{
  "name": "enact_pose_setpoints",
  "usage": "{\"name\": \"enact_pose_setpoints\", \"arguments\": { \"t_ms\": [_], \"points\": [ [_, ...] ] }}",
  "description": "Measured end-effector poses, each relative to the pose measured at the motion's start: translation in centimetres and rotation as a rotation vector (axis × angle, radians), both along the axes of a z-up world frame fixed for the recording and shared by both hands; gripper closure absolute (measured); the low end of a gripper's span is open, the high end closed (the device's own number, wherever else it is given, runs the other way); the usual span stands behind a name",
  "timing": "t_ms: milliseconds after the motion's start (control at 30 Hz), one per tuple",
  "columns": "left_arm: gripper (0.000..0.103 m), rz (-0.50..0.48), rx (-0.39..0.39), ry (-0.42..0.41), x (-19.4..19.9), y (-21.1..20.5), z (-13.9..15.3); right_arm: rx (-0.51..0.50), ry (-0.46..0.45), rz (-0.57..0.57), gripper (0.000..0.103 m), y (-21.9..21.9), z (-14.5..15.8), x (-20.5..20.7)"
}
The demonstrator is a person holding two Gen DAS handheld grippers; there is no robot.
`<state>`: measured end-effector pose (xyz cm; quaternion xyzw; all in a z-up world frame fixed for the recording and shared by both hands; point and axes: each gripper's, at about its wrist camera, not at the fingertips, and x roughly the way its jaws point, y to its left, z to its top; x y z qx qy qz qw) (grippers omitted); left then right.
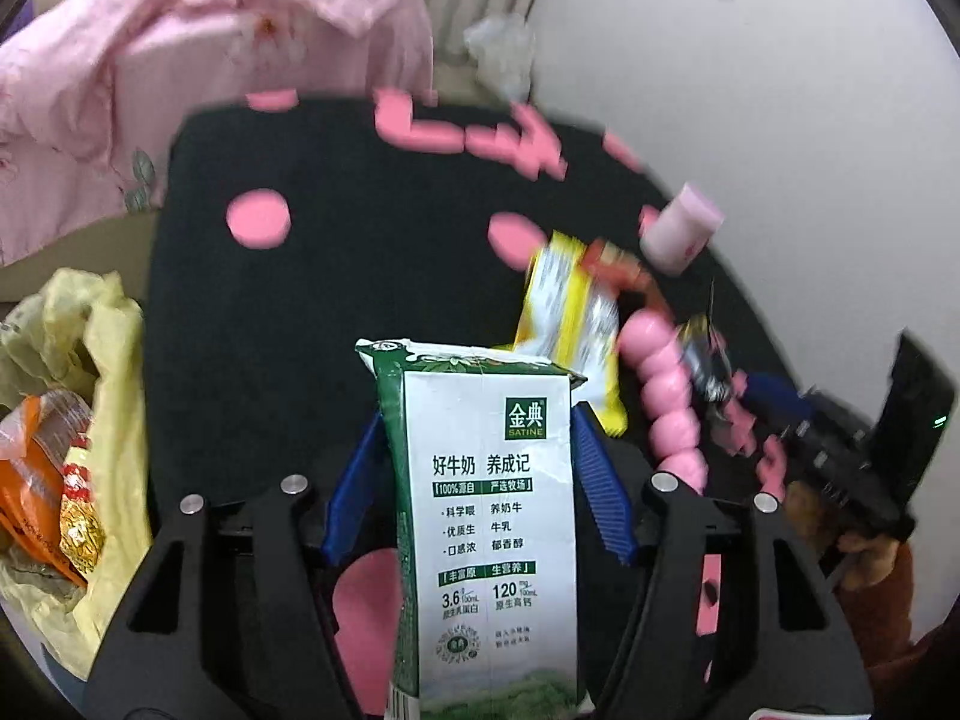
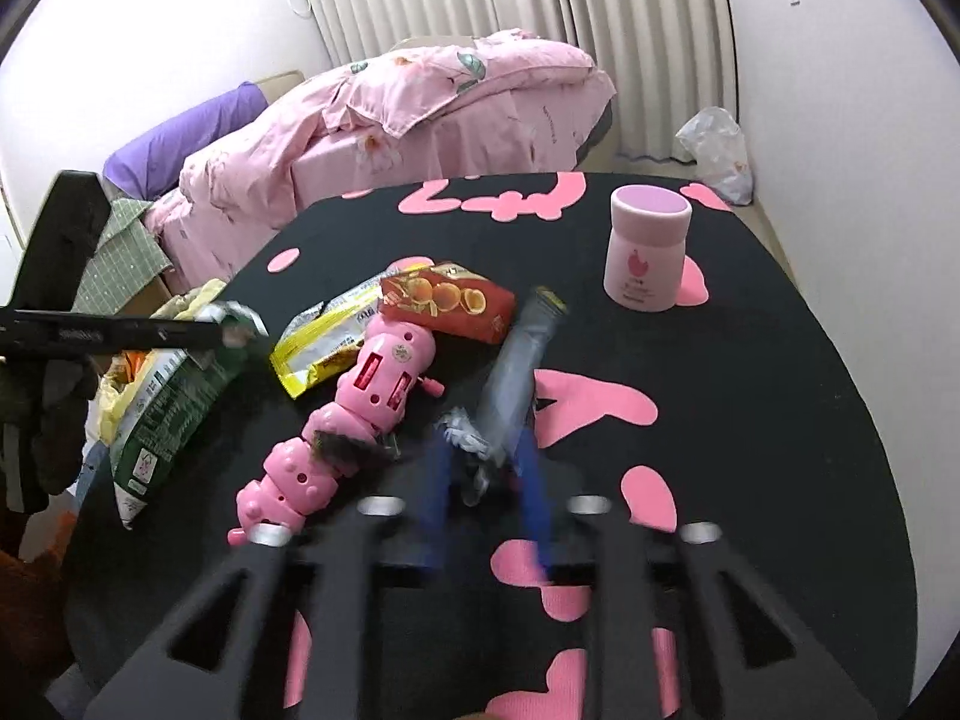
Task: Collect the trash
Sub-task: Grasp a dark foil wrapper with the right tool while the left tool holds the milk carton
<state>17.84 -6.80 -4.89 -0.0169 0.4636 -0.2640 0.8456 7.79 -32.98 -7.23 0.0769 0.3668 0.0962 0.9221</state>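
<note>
While the left gripper [image 1: 480, 474] is pinching the green-and-white milk carton [image 1: 486, 516] upright between its blue pads, the carton is hanging over the black table [image 1: 336, 276], near the yellow bag [image 1: 90, 330] of wrappers at the table's left edge.

Right gripper [image 2: 486, 480]: jaws partly spread around a grey crumpled wrapper [image 2: 510, 372]; blur is hiding whether the pads are pressing it.

Risks: carton is sitting high in the pads and may be tipping out short of the bag. Wrapper is lying just beside the pink toy caterpillar [image 2: 360, 396], so closing jaws may be snagging or dragging the toy. Yellow packet [image 2: 327, 342] and red snack box [image 2: 450, 300] are awaiting collection.
</note>
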Motion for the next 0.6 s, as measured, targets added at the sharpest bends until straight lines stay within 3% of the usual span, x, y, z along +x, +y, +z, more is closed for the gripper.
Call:
{"name": "enact_pose_setpoints", "arguments": {
  "t_ms": [100, 233, 533, 600],
  "points": [
    [0.044, 0.032, -0.068, -0.121, -1.5, 1.0, 2.2, 0.037, -0.018, -0.013, 0.066, -0.4, 0.2, 0.0],
    [0.044, 0.078, -0.109, -0.243, -2.9, 2.0, 4.2, -0.003, -0.002, -0.041, 0.066, -0.1, -0.1, 0.5],
    [0.044, 0.092, -0.115, -0.263, -3.4, 2.5, 4.8, 0.069, 0.119, 0.016, 0.066, 0.3, -2.0, 2.6],
    [0.044, 0.089, -0.112, -0.268, -3.7, 2.6, 4.9, 0.036, 0.123, 0.021, 0.078, 1.0, -2.0, 2.6]
  ]
}}
